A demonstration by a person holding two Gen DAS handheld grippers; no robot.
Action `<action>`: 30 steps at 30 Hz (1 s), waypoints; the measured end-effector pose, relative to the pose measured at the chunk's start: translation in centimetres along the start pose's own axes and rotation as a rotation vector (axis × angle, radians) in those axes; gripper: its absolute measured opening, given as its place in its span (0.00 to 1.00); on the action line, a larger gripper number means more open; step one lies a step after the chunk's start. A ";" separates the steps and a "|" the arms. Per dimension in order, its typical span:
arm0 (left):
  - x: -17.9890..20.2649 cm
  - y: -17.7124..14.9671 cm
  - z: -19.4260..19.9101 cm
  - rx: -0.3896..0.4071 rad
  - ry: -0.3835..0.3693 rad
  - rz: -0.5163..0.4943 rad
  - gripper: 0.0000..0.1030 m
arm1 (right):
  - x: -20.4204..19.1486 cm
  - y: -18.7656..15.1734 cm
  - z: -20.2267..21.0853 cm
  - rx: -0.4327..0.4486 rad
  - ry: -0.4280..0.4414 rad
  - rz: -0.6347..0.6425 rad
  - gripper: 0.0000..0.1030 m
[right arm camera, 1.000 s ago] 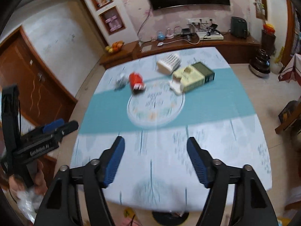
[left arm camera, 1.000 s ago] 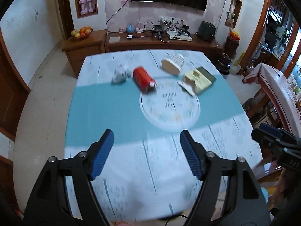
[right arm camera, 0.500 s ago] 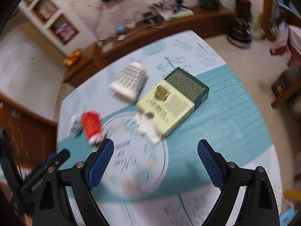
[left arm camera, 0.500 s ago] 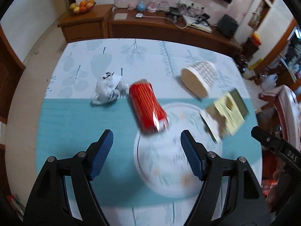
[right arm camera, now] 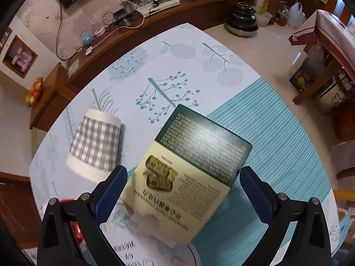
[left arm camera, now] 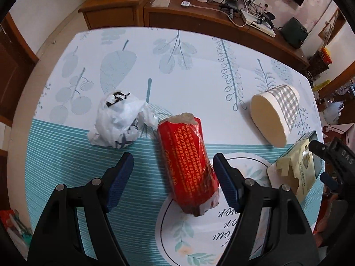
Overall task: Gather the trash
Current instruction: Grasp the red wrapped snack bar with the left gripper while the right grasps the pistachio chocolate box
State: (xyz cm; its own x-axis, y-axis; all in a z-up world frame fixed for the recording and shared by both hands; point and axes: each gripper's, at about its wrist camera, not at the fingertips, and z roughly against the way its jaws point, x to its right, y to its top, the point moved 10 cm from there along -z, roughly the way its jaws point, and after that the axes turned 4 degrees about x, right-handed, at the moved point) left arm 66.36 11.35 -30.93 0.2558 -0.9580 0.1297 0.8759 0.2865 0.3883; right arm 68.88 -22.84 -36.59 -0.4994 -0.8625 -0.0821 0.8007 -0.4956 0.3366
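Observation:
In the left wrist view my left gripper is open, its blue pads either side of a red wrapped roll lying on the table. A crumpled white plastic bag lies to the roll's left. A checked paper cup lies tipped at the right. In the right wrist view my right gripper is open around a torn green-and-cream food box. The cup lies left of the box. The box also shows in the left wrist view.
The table has a leaf-print cloth with a teal stripe and a round white mat. A wooden sideboard with cables stands behind. Floor, a dark pot and furniture lie to the right.
Both grippers have dropped closer to the table. The left has come around the red roll, the right around the food box. Both stay open.

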 end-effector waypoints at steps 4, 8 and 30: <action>0.0 0.0 -0.6 -0.004 0.010 0.008 0.70 | -0.3 0.3 -1.4 0.003 -0.074 0.012 1.00; 0.0 -0.4 -1.5 -0.022 0.022 0.010 0.70 | -0.7 0.6 -2.1 0.033 -0.143 0.059 1.00; 1.9 -6.5 0.3 0.002 -0.059 -0.030 0.41 | 4.5 -6.9 -1.6 0.001 -0.158 0.119 1.00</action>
State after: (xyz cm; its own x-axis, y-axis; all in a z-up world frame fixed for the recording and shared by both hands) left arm 60.99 7.68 -32.92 0.2044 -0.9637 0.1715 0.8822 0.2573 0.3944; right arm 61.59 -23.49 -40.80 -0.4474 -0.8880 0.1064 0.8567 -0.3913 0.3360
